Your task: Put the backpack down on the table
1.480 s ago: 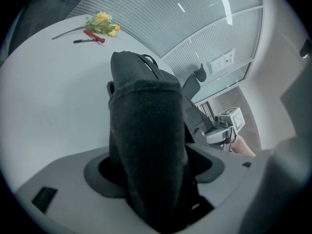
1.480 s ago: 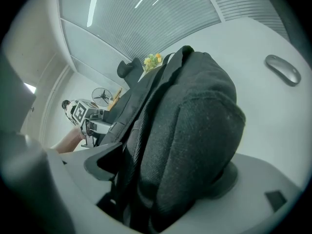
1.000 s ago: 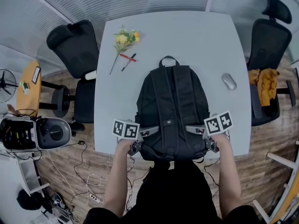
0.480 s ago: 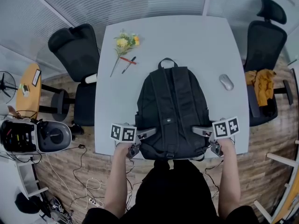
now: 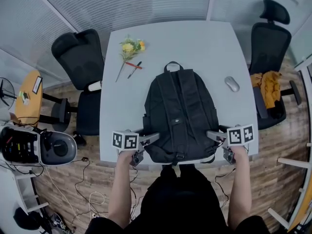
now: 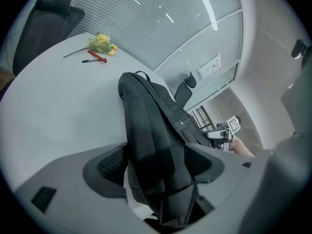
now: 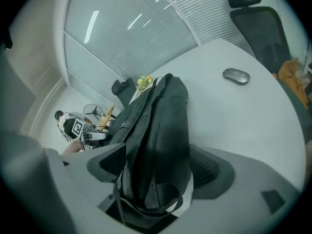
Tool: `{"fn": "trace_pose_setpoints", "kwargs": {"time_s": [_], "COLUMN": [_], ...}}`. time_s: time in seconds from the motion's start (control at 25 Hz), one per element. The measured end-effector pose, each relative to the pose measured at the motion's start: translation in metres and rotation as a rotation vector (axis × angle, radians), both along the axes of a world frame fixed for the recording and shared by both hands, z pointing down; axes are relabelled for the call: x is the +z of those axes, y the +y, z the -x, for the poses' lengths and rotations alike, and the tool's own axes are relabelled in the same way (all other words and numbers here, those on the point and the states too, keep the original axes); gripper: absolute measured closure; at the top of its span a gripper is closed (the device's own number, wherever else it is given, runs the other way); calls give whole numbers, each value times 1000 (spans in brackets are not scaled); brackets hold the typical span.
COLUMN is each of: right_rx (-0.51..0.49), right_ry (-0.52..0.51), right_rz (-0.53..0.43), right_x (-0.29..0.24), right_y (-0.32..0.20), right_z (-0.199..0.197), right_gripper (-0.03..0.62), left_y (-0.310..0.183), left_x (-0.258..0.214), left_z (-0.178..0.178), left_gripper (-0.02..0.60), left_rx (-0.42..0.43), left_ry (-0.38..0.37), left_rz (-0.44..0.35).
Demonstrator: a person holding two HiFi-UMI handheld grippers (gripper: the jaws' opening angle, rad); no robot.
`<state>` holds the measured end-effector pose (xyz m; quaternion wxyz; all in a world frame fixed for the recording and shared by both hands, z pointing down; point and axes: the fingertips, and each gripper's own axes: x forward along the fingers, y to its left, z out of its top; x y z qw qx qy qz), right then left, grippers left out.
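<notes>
Well, nearest me both tools flanked the base of the backpack (image 5: 179,113), one at each near corner, so neither hand was closer than the other. The left tool (image 6: 157,165) stood spread, with the pack's left corner framed between its pads and a sliver of the counter (image 5: 195,43) showing beside the fabric; I judged nothing pinched. The right tool (image 7: 160,165) was likewise spread wide, its jaws having just eased inward a little, the right corner between them but not squeezed. The backpack lay flat on the counter, straps up, its long axis running straight away from me: base at the near edge, carry handle (image 5: 172,65) at the far end. I judged it set down, so the coming move was to draw both tools back toward me, clear of the fabric. Farther out sat a mouse (image 5: 232,84) to the right, and flowers (image 5: 130,47) with pens (image 5: 132,66) at the far left. Office chairs (image 5: 78,57) stood at either side, the right one holding an orange cloth (image 5: 267,87), with blinds beyond.
</notes>
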<state>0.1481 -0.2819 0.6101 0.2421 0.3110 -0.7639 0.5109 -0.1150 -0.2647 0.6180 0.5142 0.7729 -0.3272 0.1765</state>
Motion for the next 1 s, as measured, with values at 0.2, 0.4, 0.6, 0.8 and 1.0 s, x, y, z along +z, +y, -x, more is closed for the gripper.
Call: {"fn": "trace_pose_setpoints", "kwargs": {"time_s": [0.2, 0.4, 0.6, 0.8, 1.0], "right_rx": [65, 105, 157, 174, 171], "right_ry": [34, 96, 103, 114, 119], "right_rz": [-59, -135, -236, -302, -396], "right_x": [-11, -25, -54, -72, -91], "right_y": [10, 26, 41, 69, 95], "right_z": [-7, -11, -10, 1, 24], "right_gripper": [209, 227, 266, 284, 318], "left_y": [4, 12, 18, 35, 55], "left_x": [-14, -23, -49, -74, -97], "left_z": [8, 15, 16, 12, 9], "left_gripper": [242, 244, 245, 255, 281], "left_rx": [7, 39, 29, 52, 61], "left_ry": [-17, -119, -98, -77, -87], "left_rz": [-62, -168, -269, -352, -448]}}
